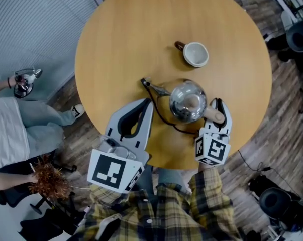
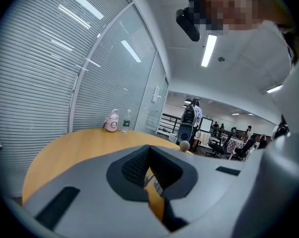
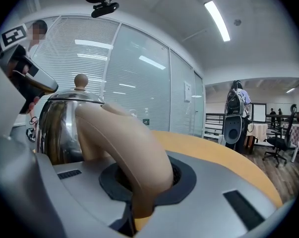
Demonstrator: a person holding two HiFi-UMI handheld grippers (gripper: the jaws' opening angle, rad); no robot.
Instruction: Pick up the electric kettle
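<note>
Right gripper view: right gripper (image 3: 147, 180) clamps kettle (image 3: 60, 128) by handle (image 3: 127, 140)

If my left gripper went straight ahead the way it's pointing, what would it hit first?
Probably the thin spout of the shiny steel electric kettle, just beyond the left gripper; height is unclear.

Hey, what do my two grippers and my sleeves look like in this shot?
The left gripper and right gripper both have smooth grey jaws that taper to a point, lined with black ribbed pads. Each carries a white cube with black square markers. The sleeves are yellow-and-dark plaid.
</note>
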